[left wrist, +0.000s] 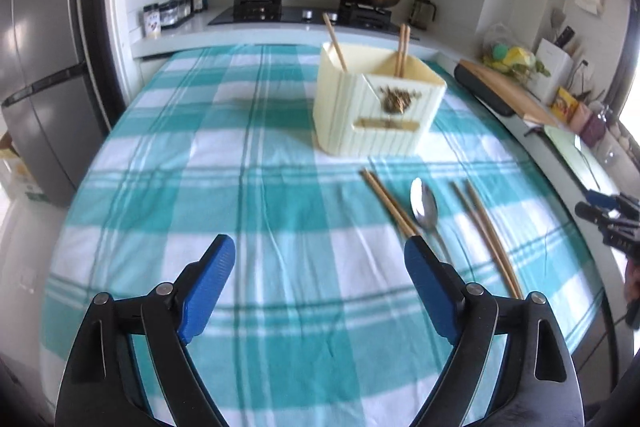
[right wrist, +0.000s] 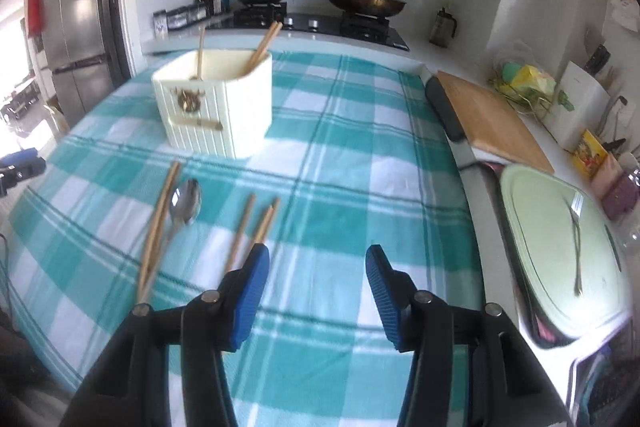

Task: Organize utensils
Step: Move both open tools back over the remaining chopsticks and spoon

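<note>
Cream-coloured holder (left wrist: 376,107) standing far on the checked cloth (left wrist: 240,187), chopsticks leaning inside. Lying nearer: spoon (left wrist: 425,205) between two chopstick pairs (left wrist: 390,203) (left wrist: 486,231), possibly touching the left pair. Hovering spread and gripping nothing: left gripper (left wrist: 320,267), right gripper (right wrist: 318,275).

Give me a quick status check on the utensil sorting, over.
Left gripper and right gripper open, both empty. Spoon and two chopstick pairs loose on cloth; more chopsticks in holder. Nothing in the way.
</note>
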Demonstrator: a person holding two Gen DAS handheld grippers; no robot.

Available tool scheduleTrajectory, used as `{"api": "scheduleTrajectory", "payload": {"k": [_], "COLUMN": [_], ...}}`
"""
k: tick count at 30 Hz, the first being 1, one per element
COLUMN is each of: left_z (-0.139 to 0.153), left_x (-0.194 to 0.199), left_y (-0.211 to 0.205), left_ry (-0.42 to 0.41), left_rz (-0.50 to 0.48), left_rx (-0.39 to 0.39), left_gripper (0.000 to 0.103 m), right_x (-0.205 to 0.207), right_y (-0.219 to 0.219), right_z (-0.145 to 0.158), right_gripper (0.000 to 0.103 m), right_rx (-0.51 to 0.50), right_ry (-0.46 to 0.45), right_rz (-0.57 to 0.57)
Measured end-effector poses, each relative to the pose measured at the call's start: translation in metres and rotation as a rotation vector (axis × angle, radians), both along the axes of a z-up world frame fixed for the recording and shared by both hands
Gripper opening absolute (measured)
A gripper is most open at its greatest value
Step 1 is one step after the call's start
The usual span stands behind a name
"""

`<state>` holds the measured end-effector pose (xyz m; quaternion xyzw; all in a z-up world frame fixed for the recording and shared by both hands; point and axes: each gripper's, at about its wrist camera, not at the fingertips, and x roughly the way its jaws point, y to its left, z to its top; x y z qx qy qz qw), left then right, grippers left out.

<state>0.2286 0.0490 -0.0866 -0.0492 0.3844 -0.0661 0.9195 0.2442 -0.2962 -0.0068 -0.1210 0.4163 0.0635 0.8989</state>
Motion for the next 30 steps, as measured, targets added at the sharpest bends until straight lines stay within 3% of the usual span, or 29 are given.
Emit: {"api": "scheduleTrajectory", "payload": {"k": [2,5,8,15,30], "left_z": [-0.006,-0.010,-0.011,-0.015,-0.029], "left_x": [-0.009,-0.015,-0.016,-0.025,-0.024], "left_y": [-0.007,-0.018,-0.027,-0.033,-0.043], "left_ry": [0.007,0.003,-0.007,-0.017,0.020], "left_rz": [0.000,-0.029,-0.041,-0.026,-0.022], "left_rx": [-0.022,-0.043,-0.031,-0.032,0.004], "left_gripper": [0.088,0.088,0.088,0.091,0.091], "right_x": [-0.022,-0.046,-0.057,-0.064,-0.064], "right_y": [-0.003,-0.008,-0.005,0.012,0.024], "right_z": [-0.013,-0.025,-0.031,-0.026,-0.038], "right_gripper": [0.051,0.051,0.051,0.051,0.051], "right_rx": [0.002,0.104,0.144,0.172,0.147], "right_ry": [0.003,0.004,-0.030,-0.088,-0.053], "right_rz": [-0.049,-0.107,-0.136,-0.113,-0.072]}}
